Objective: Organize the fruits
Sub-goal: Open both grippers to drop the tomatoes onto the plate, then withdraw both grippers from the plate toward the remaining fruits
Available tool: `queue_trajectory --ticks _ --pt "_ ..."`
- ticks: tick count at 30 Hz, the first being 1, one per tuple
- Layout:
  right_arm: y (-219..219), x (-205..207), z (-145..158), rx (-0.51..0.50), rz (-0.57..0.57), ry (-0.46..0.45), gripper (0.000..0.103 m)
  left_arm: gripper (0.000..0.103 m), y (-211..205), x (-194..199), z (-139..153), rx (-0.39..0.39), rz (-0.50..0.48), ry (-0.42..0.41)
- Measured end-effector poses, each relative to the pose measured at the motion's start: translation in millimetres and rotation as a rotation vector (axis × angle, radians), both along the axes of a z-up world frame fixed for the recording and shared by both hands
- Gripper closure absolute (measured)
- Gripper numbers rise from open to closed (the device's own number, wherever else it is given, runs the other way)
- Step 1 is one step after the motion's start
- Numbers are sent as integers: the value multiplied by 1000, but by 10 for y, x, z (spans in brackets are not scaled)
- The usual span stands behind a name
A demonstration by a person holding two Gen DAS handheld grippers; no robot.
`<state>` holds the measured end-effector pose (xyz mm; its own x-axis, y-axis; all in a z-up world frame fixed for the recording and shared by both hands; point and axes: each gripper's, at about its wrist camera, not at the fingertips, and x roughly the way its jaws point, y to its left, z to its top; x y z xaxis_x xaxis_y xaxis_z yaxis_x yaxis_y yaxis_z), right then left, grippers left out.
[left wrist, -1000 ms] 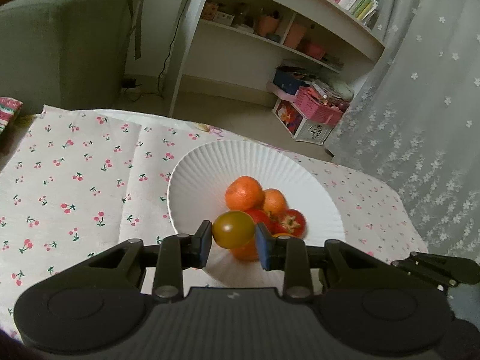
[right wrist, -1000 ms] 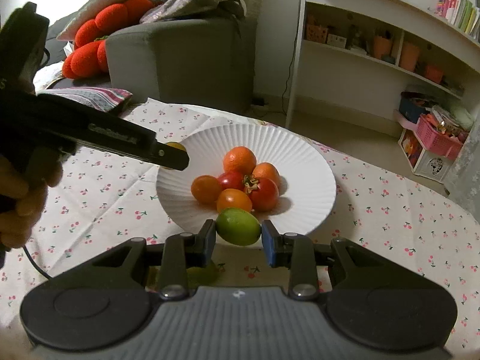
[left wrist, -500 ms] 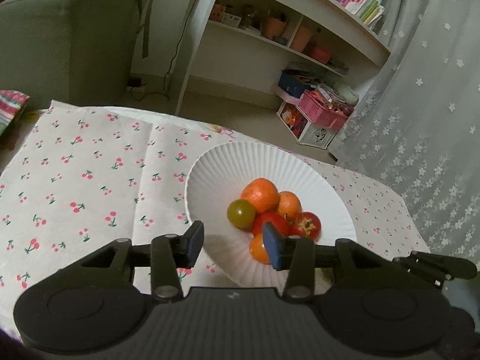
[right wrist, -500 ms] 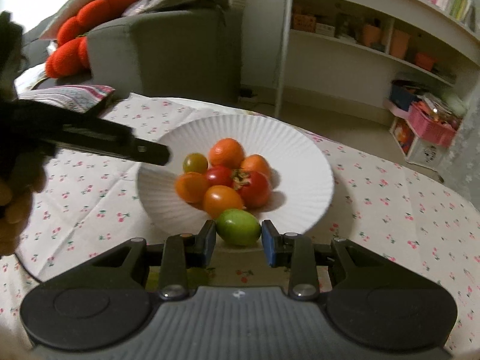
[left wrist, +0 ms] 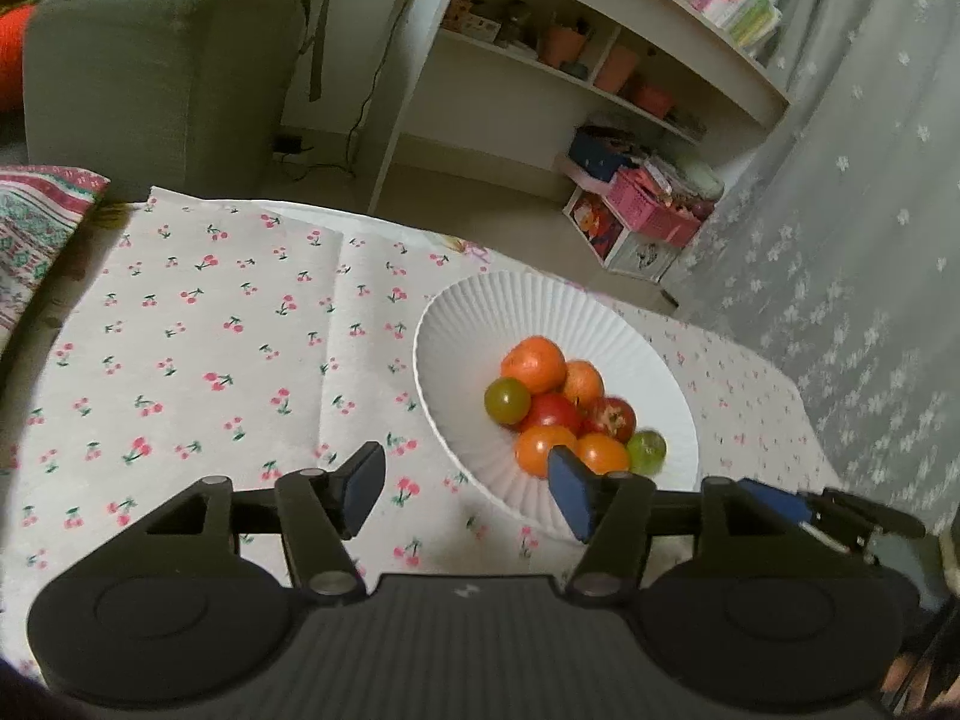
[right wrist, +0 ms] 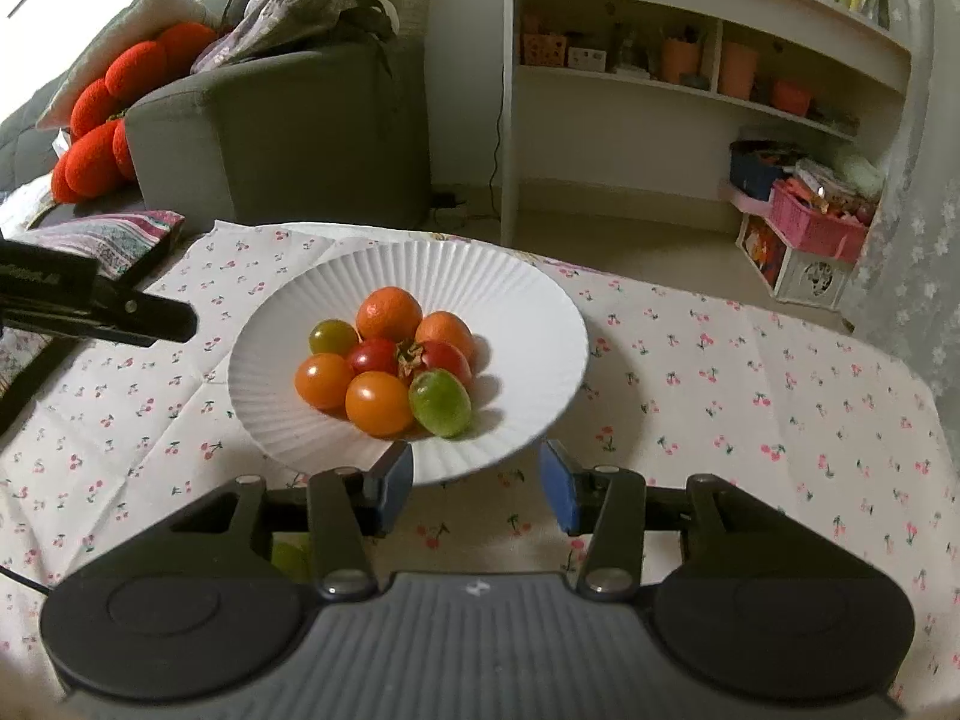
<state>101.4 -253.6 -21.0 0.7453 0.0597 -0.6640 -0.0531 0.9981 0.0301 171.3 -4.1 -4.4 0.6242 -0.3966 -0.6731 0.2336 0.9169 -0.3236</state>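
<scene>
A white ribbed plate (right wrist: 528, 300) (left wrist: 636, 324) on the cherry-print tablecloth holds several orange, red and green fruits. A green fruit (right wrist: 440, 402) (left wrist: 647, 451) lies at the plate's near side next to the orange ones. An olive-green tomato (right wrist: 333, 336) (left wrist: 507, 400) lies at the pile's left. My right gripper (right wrist: 477, 486) is open and empty just in front of the plate. My left gripper (left wrist: 465, 495) is open and empty at the plate's left edge; its arm shows in the right wrist view (right wrist: 96, 306). Another green fruit (right wrist: 291, 561) lies on the cloth under my right gripper.
A grey sofa (right wrist: 282, 132) with red cushions (right wrist: 102, 138) stands behind the table. A white shelf unit (right wrist: 690, 78) and a pink basket (right wrist: 816, 228) are at the back right. A lace curtain (left wrist: 852, 180) hangs on the right. A striped cloth (left wrist: 36, 228) lies at the table's left edge.
My right gripper opened and let the green fruit go onto the plate, then drew back. My left gripper, open since releasing the olive tomato, pulled back to the left.
</scene>
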Motion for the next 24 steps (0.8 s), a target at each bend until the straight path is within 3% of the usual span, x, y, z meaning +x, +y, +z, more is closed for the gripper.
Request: queue_trajectory --ticks 5,10,19,24 --pt "5 -109 -20 3 24 5 52 40 37 -261 -30 101 -37 -15" --pt "19 -177 -42 37 40 25 52 37 28 -396 -141 115 -62 34" --pt "46 -332 -44 89 94 30 44 33 -55 -609 -326 158 -120 1" --pt "-8 -370 -97 173 84 70 42 33 -65 -706 -476 188 -122 0"
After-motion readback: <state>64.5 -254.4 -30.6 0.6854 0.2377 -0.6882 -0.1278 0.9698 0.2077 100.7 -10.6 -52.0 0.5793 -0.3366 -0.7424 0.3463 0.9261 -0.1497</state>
